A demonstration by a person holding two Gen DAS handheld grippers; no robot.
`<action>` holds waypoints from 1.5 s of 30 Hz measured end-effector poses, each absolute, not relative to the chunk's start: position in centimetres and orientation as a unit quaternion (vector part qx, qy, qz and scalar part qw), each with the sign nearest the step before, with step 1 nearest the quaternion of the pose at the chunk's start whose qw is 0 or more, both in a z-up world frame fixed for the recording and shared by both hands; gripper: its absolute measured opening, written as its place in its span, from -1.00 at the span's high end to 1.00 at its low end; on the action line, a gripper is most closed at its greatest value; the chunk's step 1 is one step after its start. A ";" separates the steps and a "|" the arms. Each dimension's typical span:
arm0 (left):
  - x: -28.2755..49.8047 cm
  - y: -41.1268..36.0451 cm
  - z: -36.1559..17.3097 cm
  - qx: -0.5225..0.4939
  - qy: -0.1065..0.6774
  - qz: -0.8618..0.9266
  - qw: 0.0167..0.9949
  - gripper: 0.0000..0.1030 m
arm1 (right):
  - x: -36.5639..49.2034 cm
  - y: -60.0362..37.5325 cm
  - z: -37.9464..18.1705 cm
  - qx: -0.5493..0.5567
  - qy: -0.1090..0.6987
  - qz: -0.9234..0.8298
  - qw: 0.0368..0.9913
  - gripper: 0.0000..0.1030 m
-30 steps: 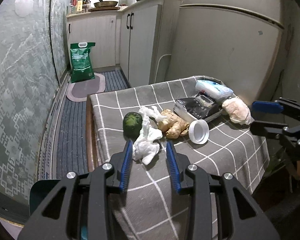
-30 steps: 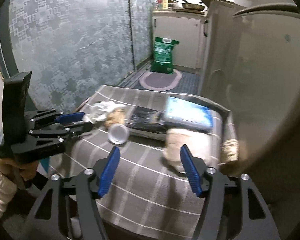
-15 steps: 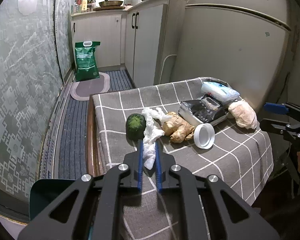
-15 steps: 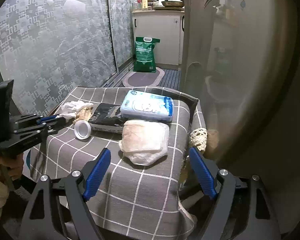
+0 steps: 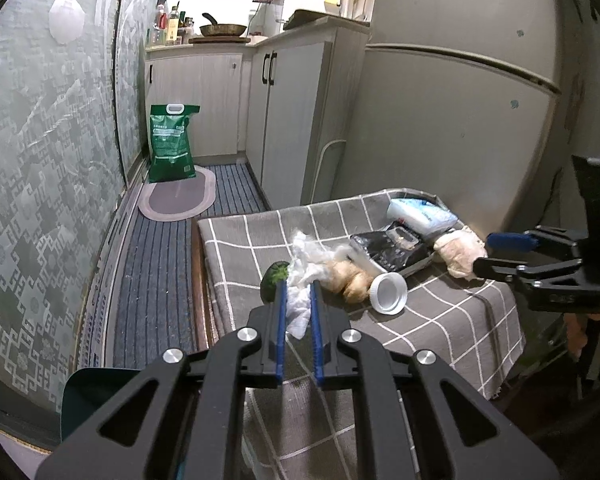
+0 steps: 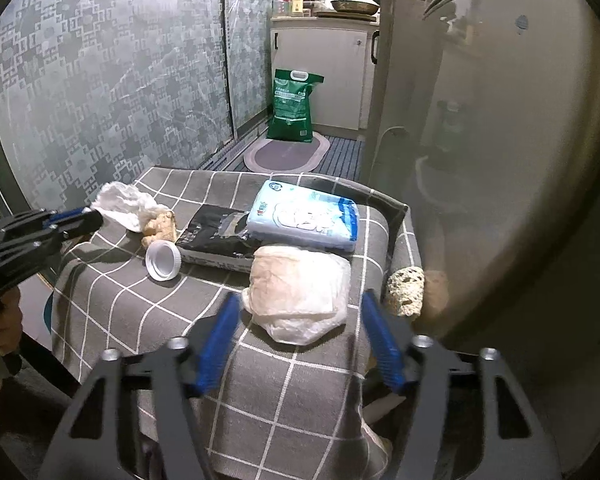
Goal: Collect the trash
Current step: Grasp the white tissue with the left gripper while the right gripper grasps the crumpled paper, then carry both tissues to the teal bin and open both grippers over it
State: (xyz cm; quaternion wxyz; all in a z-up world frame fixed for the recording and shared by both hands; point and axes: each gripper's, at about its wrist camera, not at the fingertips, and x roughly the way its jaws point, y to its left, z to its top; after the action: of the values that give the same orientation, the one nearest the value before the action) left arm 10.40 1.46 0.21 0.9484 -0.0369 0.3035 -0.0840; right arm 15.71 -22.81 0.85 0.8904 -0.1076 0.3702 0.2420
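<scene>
My left gripper (image 5: pixel 299 292) is shut on a crumpled white tissue (image 5: pixel 300 304) and holds it at the left edge of the checked table (image 5: pixel 440 320); the tissue also shows in the right wrist view (image 6: pixel 124 204). My right gripper (image 6: pixel 300 312) is open, its blue fingers on either side of a crumpled whitish plastic bag (image 6: pixel 300 292) at the table's near edge. That bag also shows in the left wrist view (image 5: pixel 458 248). A white lid (image 6: pixel 163 259), ginger (image 6: pixel 160 228) and a black packet (image 6: pixel 220 236) lie between.
A green vegetable (image 5: pixel 274 274) sits beside the tissue. A blue-white wipes pack (image 6: pixel 304 216) lies at the back, a rough stone-like lump (image 6: pixel 406 292) at the right edge. The fridge (image 5: pixel 440 120) stands close behind. A dark green bin (image 5: pixel 96 392) is at lower left.
My left gripper shut on the tissue and lifted it back and up from the table. My right gripper moved in toward the whitish plastic bag, still open.
</scene>
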 end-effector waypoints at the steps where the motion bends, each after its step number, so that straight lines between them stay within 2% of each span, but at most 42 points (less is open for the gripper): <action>1: 10.2 1.6 0.4 -0.039 0.299 -0.085 0.950 0.77 | 15.7 -22.6 0.8 -0.110 0.371 0.243 0.889 0.04; 5: 9.8 2.1 0.8 -0.046 0.293 -0.089 0.951 0.77 | 16.0 -21.7 0.4 -0.127 0.374 0.240 0.887 0.12; 11: 9.2 2.9 1.0 -0.049 0.289 -0.086 0.952 0.77 | 16.4 -20.9 0.0 -0.143 0.381 0.226 0.885 0.40; 14: 8.7 3.4 1.2 -0.050 0.286 -0.083 0.953 0.77 | 16.3 -20.5 0.1 -0.153 0.381 0.222 0.884 0.60; 16: 8.4 3.6 1.3 -0.050 0.285 -0.081 0.954 0.77 | 16.2 -20.2 0.4 -0.159 0.381 0.223 0.883 0.81; 18: 8.2 4.0 1.4 -0.050 0.284 -0.079 0.954 0.77 | 15.9 -19.9 0.8 -0.159 0.376 0.223 0.885 0.89; 31: 6.6 7.8 1.2 -0.068 0.286 -0.050 0.954 0.77 | 13.9 -16.4 4.0 -0.166 0.344 0.247 0.891 0.91; 45: 5.2 11.8 -2.1 -0.065 0.337 -0.017 0.939 0.77 | 11.3 -9.6 6.6 -0.179 0.310 0.302 0.883 0.91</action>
State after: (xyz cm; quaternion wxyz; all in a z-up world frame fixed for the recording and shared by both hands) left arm 5.24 11.82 -2.06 0.9391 -0.0655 0.3369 -0.0169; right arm 11.26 -9.58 6.57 0.8832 -0.1790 0.3105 0.3025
